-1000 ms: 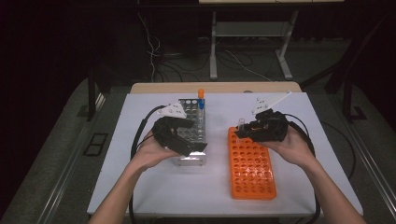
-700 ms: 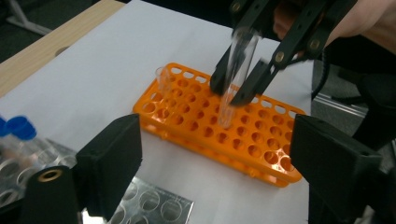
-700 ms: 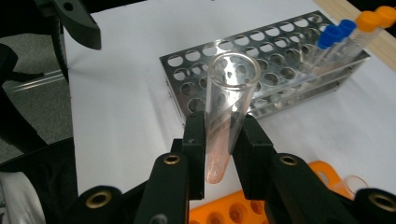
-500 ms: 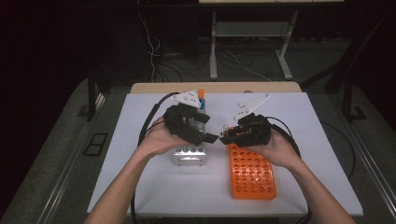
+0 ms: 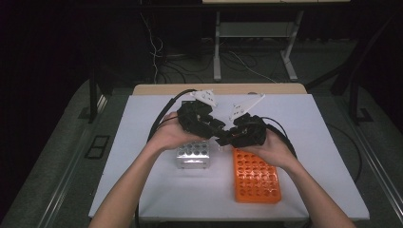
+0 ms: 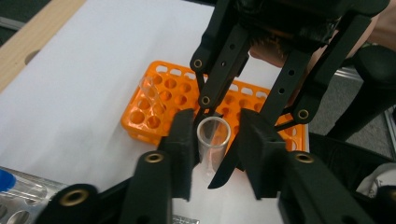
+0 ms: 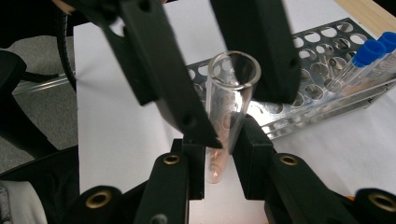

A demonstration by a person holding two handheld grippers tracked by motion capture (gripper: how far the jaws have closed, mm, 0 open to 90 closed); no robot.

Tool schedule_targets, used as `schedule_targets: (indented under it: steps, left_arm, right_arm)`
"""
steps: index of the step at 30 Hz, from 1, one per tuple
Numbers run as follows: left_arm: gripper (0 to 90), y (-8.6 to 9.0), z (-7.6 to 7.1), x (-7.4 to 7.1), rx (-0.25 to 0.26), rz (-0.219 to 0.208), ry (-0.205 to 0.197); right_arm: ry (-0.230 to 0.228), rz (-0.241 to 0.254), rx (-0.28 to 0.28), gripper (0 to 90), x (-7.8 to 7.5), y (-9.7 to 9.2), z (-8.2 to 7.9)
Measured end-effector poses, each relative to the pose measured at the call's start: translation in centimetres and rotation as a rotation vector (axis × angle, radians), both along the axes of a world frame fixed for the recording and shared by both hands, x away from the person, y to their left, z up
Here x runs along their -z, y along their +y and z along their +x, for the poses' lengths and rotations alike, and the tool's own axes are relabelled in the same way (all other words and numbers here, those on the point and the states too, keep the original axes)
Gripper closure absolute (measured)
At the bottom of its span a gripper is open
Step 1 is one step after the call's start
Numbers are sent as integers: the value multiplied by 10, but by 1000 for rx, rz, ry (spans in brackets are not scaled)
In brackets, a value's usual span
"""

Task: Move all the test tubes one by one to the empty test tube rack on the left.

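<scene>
A clear, uncapped test tube (image 7: 229,102) hangs between the two racks above the table. My right gripper (image 7: 222,149) is shut on its lower part, where a little pinkish residue sits in the rounded end. My left gripper (image 6: 216,140) faces it from the other side. Its jaws have just been closing around the tube (image 6: 210,144) near the rim, and its pads now look pressed on the glass. In the high view the left gripper (image 5: 219,134) and the right gripper (image 5: 225,140) meet tip to tip at the table's middle.
A metal rack (image 5: 192,154) stands under the left hand, with blue-capped tubes (image 7: 369,51) at one end. The orange rack (image 5: 254,175) lies under the right hand, with a clear tube (image 6: 149,91) in a far hole. Cables trail behind both grippers.
Both hands left their racks and came together at the middle. The left gripper rose off the metal rack, and its jaws went from wide apart to closed around the tube's top.
</scene>
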State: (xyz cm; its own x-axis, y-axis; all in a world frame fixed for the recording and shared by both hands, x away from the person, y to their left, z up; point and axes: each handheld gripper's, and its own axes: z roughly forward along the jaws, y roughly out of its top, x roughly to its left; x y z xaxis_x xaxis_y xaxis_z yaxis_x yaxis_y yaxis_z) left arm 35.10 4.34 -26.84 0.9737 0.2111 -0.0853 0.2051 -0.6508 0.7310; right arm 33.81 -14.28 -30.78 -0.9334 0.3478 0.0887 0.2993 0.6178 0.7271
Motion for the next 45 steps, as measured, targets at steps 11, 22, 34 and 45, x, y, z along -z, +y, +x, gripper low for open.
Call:
schedule_targets:
  steps: [11, 22, 34, 45]
  left_arm:
    - [750, 3, 9, -1, -2, 2, 12]
    - [750, 14, 25, -9, -58, 6, 1]
    - [750, 20, 51, -7, -130, 10, 1]
    - [750, 31, 75, 0, -219, 1, 0]
  right_arm:
    - [3, 24, 26, 658, 1, -2, 2]
    - [-19, 95, 136, 316, -1, -28, -2]
    - [4, 156, 239, 2, 1, -66, -18]
    - [29, 179, 288, 2, 14, -100, -32]
